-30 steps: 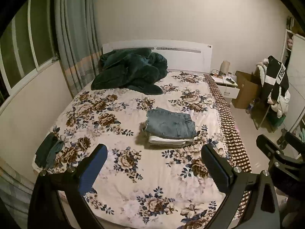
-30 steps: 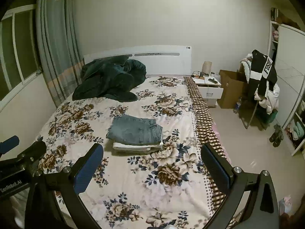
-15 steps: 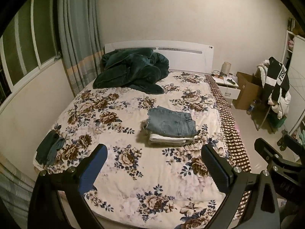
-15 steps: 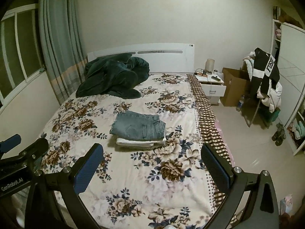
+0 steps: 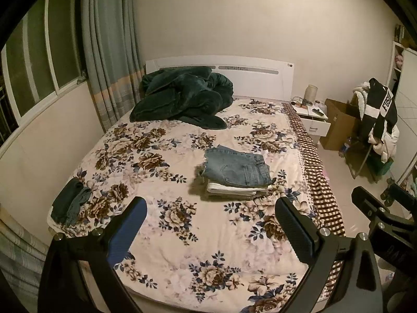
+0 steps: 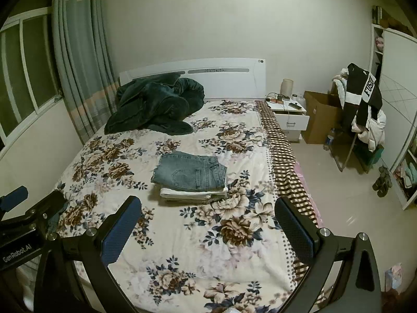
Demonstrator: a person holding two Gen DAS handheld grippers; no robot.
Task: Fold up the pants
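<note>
Grippers: two. The left gripper [image 5: 209, 212] and the right gripper [image 6: 208, 207] are both held above the foot of the bed, fingers spread wide apart, nothing between them.
Cross-views: the right gripper [image 5: 378, 208] shows at the right edge of the left wrist view; the left gripper [image 6: 23, 208] shows at the left edge of the right wrist view.
Folded pants: one pair of blue denim pants [image 5: 235, 167] [image 6: 190, 173], folded flat, on top of the stack near the middle of the bed, well apart from both grippers.
Stack beneath: at least one folded white garment [image 5: 234, 189] [image 6: 190, 194] under the denim; how many layers cannot be told.
Bed: one, with a floral cover [image 5: 161, 156] [image 6: 182, 237] and a white headboard [image 5: 260, 75].
Blanket: one dark green heap [image 5: 182, 96] [image 6: 156, 104] by the headboard.
Small dark cloth: one [image 5: 70, 203], at the bed's left edge.
Nightstand: one [image 6: 289, 114], white, its drawer pulled partly out; small items on top, too small to identify.
Cardboard box: one [image 6: 320, 120], open, beside the nightstand; contents not visible.
Chair: one, draped with clothes [image 6: 365, 99].
</note>
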